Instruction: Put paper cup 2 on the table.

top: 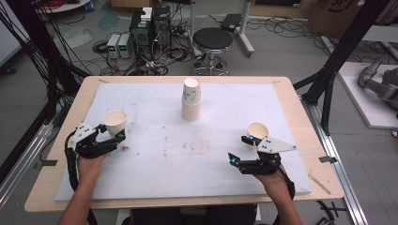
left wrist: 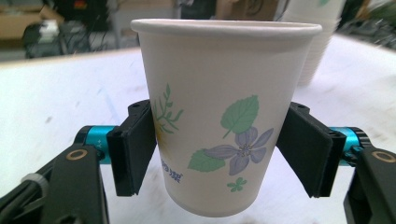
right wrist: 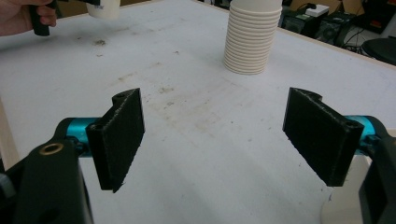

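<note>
A flowered white paper cup (left wrist: pixel 229 116) stands upright between the black pads of my left gripper (left wrist: pixel 219 154), and both pads press on its sides. From above, that cup (top: pixel 115 123) and the left gripper (top: pixel 112 132) sit near the left edge of the white board (top: pixel 187 159). My right gripper (top: pixel 239 148) is open at the front right, with nothing between its pads (right wrist: pixel 119 135). A second paper cup (top: pixel 257 131) stands just beyond it, outside the jaws. A tall stack of cups (top: pixel 191 99) (right wrist: pixel 250 37) stands at the back centre.
The white board lies on a wooden table (top: pixel 47 187), with stains near its middle. Behind the table are a black stool (top: pixel 212 40), computer boxes (top: pixel 150 28) and cables on the floor. Black frame posts (top: pixel 328 70) stand at both sides.
</note>
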Motion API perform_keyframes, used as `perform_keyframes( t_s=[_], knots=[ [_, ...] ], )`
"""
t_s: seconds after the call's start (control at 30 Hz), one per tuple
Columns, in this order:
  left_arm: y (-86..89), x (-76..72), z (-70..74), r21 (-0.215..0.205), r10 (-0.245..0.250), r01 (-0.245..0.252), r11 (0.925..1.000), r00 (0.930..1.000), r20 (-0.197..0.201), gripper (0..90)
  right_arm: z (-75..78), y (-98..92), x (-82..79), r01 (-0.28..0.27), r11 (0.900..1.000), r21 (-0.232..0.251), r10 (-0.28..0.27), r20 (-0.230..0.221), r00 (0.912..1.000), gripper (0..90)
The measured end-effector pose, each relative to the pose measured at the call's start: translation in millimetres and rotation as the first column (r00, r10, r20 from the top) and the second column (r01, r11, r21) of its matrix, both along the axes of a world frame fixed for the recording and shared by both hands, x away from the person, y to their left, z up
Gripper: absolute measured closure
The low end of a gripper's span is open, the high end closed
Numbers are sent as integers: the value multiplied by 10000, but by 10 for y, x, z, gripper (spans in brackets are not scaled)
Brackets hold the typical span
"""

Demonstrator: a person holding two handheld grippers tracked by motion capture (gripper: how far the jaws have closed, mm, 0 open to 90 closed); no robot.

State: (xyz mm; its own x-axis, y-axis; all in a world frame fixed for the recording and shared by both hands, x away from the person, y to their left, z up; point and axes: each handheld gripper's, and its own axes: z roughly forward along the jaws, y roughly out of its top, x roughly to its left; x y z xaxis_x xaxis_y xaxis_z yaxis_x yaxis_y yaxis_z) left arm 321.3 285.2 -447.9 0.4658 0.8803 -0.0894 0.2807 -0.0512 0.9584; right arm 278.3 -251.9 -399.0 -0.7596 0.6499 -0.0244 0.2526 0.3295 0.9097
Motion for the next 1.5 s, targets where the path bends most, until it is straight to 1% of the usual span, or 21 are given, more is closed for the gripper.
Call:
perform_keyframes(
  t_s=[0.1,0.2,0.27,0.33,0.47,0.57,0.77,0.83,0.9,0.93,0.97,1.0,1.07,1.13,1.17,1.2,1.27,1.33,1.4,1.47,1.5],
  knots=[
    [-4,12,-23,342,235,-223,9992,9992,-325,305,-2,-7,-3,-4,10000,-4,4,7,10000,212],
    [-33,30,-52,844,292,-231,9962,9970,-715,305,-4,-11,-5,-24,10000,-13,24,16,10000,212],
    [-60,36,-71,1211,362,-244,9923,9947,-967,308,-7,-10,-7,-42,10000,-27,42,-20,10000,212],
    [-72,36,-83,1431,511,-346,9891,9922,-1138,310,-15,-6,-5,-68,10000,-48,68,-43,10000,212],
    [-66,16,-95,1475,660,-469,9880,9896,-1279,314,-22,3,-5,-144,9999,-62,143,-53,9999,212],
    [-65,-22,-96,1782,787,-521,9826,9862,-1457,313,-22,-1,-5,-149,9999,-76,149,-30,9999,212],
    [-39,-86,-103,1839,912,-568,9813,9786,-1847,304,-8,-15,-17,-173,9998,-23,173,-47,9998,212],
    [-36,-104,-98,1858,1025,-678,9802,9775,-1842,262,-2,-24,-14,-167,9999,-17,167,22,9999,212],
    [-19,-131,-74,1689,1054,-751,9828,9782,-1788,196,4,-31,-18,-149,9999,-7,149,-3,9999,212],
    [-8,-169,-42,1567,1081,-826,9842,9809,-1617,176,8,-33,-19,-138,9999,5,138,-12,9999,212],
    [-8,-169,-42,1567,1081,-826,9842,9809,-1617,168,13,-38,-22,-154,9999,10,154,1,9999,212],
    [9,-226,2,1425,1088,-897,9857,9851,-1329,168,16,-42,-23,-140,9999,17,140,-11,9999,212],
    [19,-292,49,1483,1223,-1073,9831,9878,-966,168,21,-49,-24,-116,9999,13,116,-10,9999,212],
    [18,-372,114,1438,1317,-1250,9817,9906,-381,168,26,-54,-26,-97,10000,13,97,-3,10000,212],
    [17,-407,153,1294,1330,-1312,9829,9911,-52,168,30,-57,-25,-82,10000,-18,82,17,10000,212],
    [12,-441,196,1123,1309,-1336,9847,9909,310,166,35,-58,-25,-81,10000,-35,81,37,10000,212],
    [-15,-499,286,880,1273,-1364,9867,9866,1020,164,45,-62,-25,-35,10000,-53,35,77,10000,212],
    [-73,-537,380,425,876,-953,9945,9837,1571,161,59,-68,-23,29,10000,-48,-29,76,10000,212],
    [-140,-551,438,145,356,-390,9991,9816,1877,162,71,-73,-24,135,9999,-91,-134,143,9998,212],
    [-239,-548,481,-125,-314,346,9993,9790,2014,162,85,-82,-26,165,9998,-115,-163,194,9997,212],
    [-290,-541,494,-288,-684,759,9967,9765,2043,161,92,-89,-31,207,9997,-144,-204,228,9995,212]
  ],
)
